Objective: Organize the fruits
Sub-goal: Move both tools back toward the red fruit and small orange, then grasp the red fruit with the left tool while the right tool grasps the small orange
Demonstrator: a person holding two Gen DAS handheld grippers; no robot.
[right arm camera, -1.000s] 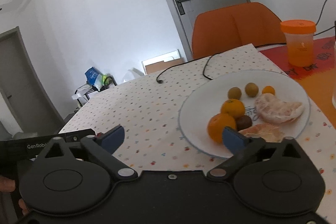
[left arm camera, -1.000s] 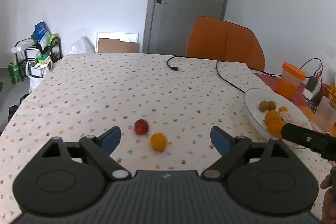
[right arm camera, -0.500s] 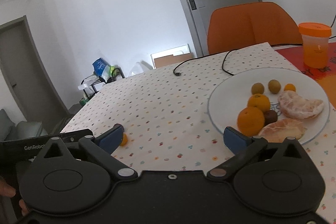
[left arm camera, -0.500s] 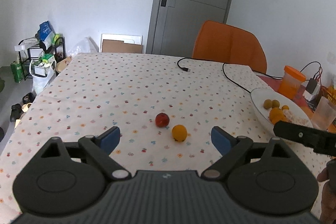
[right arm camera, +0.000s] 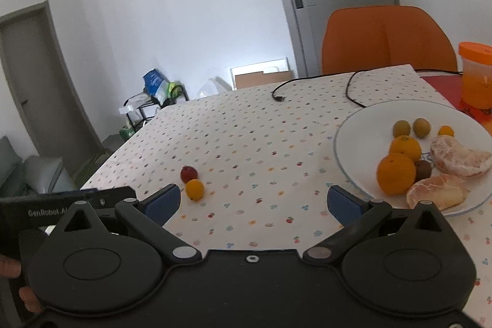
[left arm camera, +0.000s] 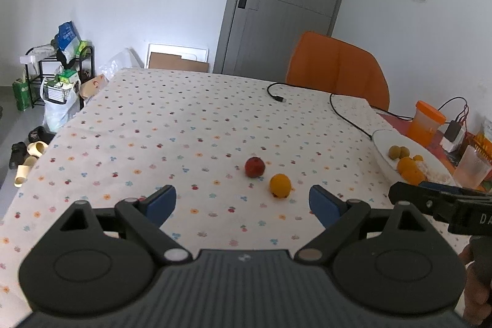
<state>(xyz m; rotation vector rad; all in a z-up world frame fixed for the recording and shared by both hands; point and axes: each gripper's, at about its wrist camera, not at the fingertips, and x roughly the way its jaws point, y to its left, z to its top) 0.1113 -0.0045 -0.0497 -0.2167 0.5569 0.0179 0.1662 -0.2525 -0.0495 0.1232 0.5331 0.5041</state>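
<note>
Two small fruits are seen loose on the dotted surface (left arm camera: 172,125): a red fruit (left arm camera: 254,167) and, just beside it at about 4 o'clock, a yellow-orange fruit (left arm camera: 280,185). A white plate (right arm camera: 353,143) with more fruit on it is found well apart, at 3 o'clock from the pair. The left gripper (left arm camera: 243,202) is held wide open with nothing between its blue fingers (left arm camera: 160,203), and the yellow-orange fruit is seen just ahead of the gap. The right gripper (right arm camera: 253,203) is also held wide open and empty, and the plate is close to its right finger. Both loose fruits are judged to be light, round and smooth, so they can be rolled away by a small bump. They are likely a bit soft, so they should be squeezed gently. Each one is best taken around its widest middle, with one finger on each side.
</note>
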